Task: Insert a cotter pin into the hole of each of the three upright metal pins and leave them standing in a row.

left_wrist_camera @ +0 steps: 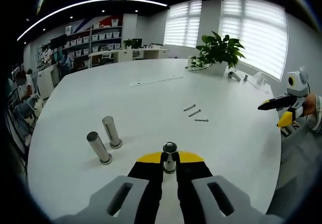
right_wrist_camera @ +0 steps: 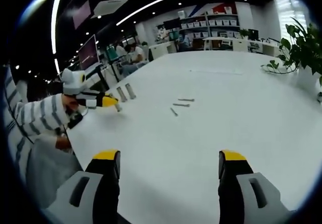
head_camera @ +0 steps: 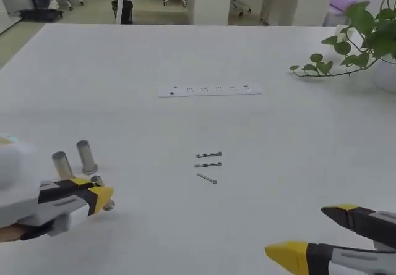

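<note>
My left gripper (head_camera: 102,196) is at the near left of the white table, shut on a short metal pin (left_wrist_camera: 169,149) that stands between its yellow-tipped jaws. Two more metal pins (head_camera: 62,164) (head_camera: 85,156) stand upright just beyond it, side by side; the left gripper view shows them as well (left_wrist_camera: 98,147) (left_wrist_camera: 111,132). Three cotter pins (head_camera: 208,155) (head_camera: 208,164) (head_camera: 207,178) lie loose in the middle of the table. My right gripper (head_camera: 297,230) hovers open at the near right, with nothing between its jaws (right_wrist_camera: 168,166), well short of the cotter pins (right_wrist_camera: 181,104).
A white power strip (head_camera: 209,90) lies flat farther back at the centre. A leafy plant (head_camera: 365,34) trails over the far right corner. Desks and chairs stand beyond the table's far edge. A person's striped sleeve (right_wrist_camera: 37,118) shows behind the left gripper.
</note>
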A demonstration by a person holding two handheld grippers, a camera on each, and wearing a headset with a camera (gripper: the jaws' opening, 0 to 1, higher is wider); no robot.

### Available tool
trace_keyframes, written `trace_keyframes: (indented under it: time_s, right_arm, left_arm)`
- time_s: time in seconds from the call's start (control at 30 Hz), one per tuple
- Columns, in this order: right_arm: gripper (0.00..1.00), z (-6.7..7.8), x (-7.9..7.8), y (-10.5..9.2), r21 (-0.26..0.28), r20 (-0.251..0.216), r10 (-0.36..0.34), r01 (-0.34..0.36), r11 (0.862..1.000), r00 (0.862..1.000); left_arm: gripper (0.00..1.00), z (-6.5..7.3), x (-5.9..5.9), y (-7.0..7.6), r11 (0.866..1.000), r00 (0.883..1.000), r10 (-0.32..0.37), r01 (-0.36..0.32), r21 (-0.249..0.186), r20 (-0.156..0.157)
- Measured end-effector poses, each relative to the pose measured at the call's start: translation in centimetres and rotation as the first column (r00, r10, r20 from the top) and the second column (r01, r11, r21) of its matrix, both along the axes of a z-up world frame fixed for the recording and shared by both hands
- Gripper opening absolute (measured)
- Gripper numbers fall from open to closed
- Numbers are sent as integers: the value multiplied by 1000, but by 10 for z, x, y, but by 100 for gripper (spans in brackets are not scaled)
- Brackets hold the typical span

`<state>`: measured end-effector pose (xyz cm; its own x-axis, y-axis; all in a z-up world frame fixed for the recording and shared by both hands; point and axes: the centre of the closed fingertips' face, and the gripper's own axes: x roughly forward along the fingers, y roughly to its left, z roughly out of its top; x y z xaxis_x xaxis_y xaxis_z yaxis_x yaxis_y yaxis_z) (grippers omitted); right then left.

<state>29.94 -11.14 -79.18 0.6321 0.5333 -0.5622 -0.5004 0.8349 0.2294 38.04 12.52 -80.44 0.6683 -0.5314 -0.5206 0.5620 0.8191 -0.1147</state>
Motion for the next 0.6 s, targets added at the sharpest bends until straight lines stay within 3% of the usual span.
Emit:
trace_keyframes:
  time_s: [0.2,0.47,0.6]
  right_arm:
    - [80,0,0,1,-11,10,16,-16,1000,1000]
    - [72,4,2,2,24,30,17,-18,1000,999]
    - [72,2,3,0,2,31,18,-18,1000,999]
  left_arm:
    - [7,-2,-11,-15,1000,1000,-24,24,1,-10]
    - [7,-5,-20,-31,997,997,-72,72,16,-7]
    - [7,-8,-23,-36,997,997,-74,74,18,-12]
